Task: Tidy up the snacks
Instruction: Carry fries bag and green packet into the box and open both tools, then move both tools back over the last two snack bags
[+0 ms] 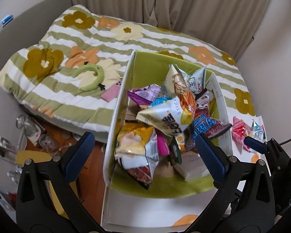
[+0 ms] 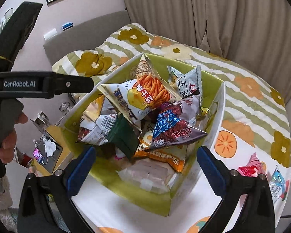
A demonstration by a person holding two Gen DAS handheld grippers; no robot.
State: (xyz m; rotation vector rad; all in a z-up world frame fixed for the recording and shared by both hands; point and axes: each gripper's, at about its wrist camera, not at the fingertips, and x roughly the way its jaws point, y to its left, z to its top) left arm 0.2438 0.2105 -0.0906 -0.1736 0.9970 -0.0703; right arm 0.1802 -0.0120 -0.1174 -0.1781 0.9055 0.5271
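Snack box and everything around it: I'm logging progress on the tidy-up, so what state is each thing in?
Snack box: open-topped, heaped with packets.
Pink packet: outside the box, lying on the bed.
Blue packet: outside, beside the pink one.
Left gripper: jaws open, holding nothing.
Right gripper: jaws open, holding nothing.
Curtains: drawn shut.

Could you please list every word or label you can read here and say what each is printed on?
"GenRobot.AI": side of the left tool.
"STICK" (cut off): white cheese snack bag.
"玉米": grey packet.
"MPM": barcode bag.
Other packet print: too blurred or upside down to read.
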